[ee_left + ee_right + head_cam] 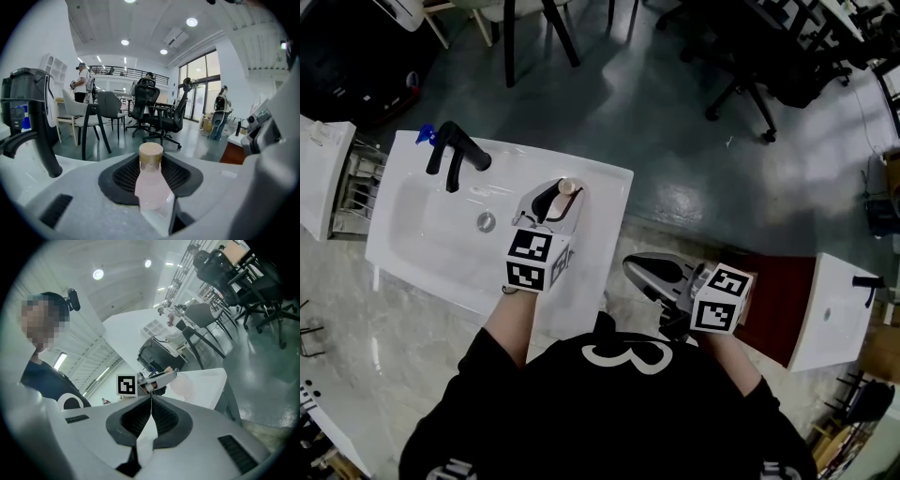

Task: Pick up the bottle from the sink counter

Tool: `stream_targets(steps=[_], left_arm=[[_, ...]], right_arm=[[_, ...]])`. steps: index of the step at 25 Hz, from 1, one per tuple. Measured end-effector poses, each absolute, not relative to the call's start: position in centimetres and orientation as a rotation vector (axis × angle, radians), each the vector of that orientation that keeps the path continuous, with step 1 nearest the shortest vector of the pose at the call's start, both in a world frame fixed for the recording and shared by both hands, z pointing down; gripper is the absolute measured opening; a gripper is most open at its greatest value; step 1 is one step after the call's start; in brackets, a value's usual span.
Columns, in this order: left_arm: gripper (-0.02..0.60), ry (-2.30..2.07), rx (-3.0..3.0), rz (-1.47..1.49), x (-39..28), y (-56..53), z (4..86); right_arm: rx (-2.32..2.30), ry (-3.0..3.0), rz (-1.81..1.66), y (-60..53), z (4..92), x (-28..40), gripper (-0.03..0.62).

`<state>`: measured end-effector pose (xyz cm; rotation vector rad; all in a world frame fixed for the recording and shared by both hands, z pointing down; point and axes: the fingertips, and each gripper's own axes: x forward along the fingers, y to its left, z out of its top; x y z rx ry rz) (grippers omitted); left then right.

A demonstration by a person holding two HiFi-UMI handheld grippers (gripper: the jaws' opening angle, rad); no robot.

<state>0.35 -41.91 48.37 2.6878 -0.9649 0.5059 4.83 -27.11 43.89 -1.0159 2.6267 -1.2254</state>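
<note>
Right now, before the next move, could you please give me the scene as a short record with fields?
bottle: pale pink, tan cap, upright between the jaws of the left gripper
left gripper: closed on the bottle, over the right part of the sink counter
right gripper: jaws together, empty, off to the right of the counter
faucet: black, at the counter's left end in the head view
bottle lifted off the counter: cannot tell

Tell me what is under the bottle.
The white sink counter lies below the bottle, held by the jaws of the left gripper. Those jaws cover its base, so contact with the counter cannot be seen.
</note>
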Motion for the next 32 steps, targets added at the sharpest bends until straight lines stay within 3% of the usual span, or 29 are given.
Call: stream_targets(steps=[32], left_arm=[[0.149,-0.852,2.695,0.327,-1.6,-21.9,38.2]], right_arm=[[-0.935,2.688,-0.995,-14.9,37.0,3.6,0.014]])
